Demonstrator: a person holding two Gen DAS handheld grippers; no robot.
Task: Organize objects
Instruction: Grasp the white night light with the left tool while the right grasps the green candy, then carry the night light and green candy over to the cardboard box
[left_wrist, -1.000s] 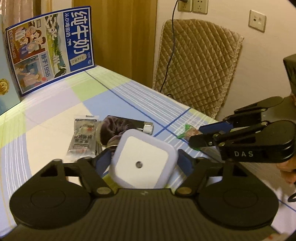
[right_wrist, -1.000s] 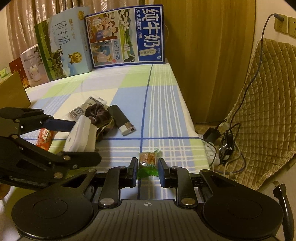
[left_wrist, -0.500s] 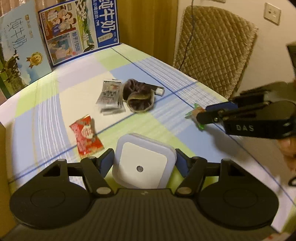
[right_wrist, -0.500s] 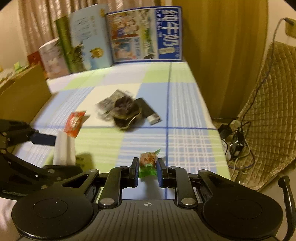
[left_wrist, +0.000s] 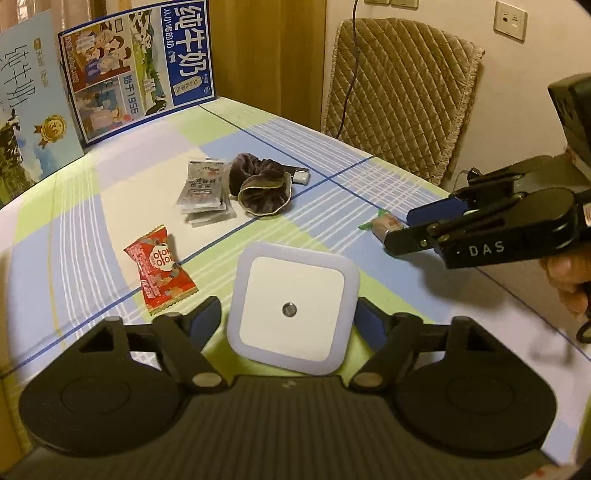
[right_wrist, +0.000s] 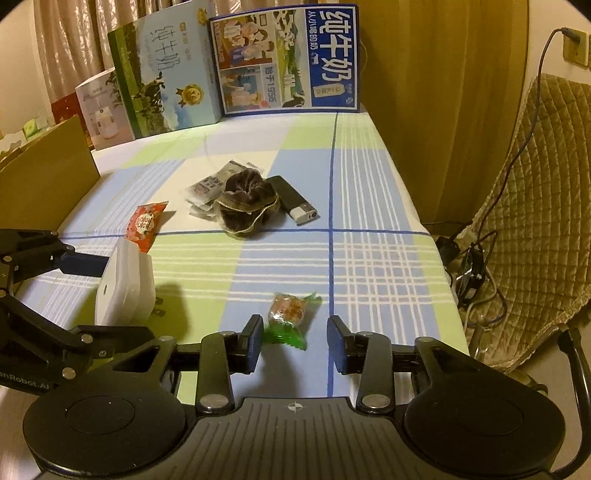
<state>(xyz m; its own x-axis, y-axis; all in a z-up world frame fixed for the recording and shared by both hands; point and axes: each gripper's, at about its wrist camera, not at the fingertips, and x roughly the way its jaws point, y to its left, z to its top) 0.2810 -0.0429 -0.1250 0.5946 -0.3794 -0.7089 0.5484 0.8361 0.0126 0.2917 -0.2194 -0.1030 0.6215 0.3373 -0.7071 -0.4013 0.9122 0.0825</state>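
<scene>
My left gripper (left_wrist: 290, 319) is shut on a white square night light (left_wrist: 293, 310), held above the checked tablecloth; it also shows in the right wrist view (right_wrist: 123, 286), plug pins pointing right. My right gripper (right_wrist: 295, 341) is open, and a green-wrapped candy (right_wrist: 290, 317) lies on the cloth between its fingers; the candy also shows in the left wrist view (left_wrist: 382, 223). A red snack packet (left_wrist: 159, 271), silver sachets (left_wrist: 203, 190), a brown velvet scrunchie (left_wrist: 262, 188) and a black lighter (right_wrist: 293, 203) lie mid-table.
Milk cartons (right_wrist: 288, 61) stand along the table's far edge. A cardboard box (right_wrist: 40, 177) stands at the left. A quilted chair (left_wrist: 400, 92) and cables (right_wrist: 469, 266) are beyond the table's right edge.
My right gripper has opened and let go of the green candy, which now lies on the cloth. My left gripper has pulled back from the pile, still holding the night light.
</scene>
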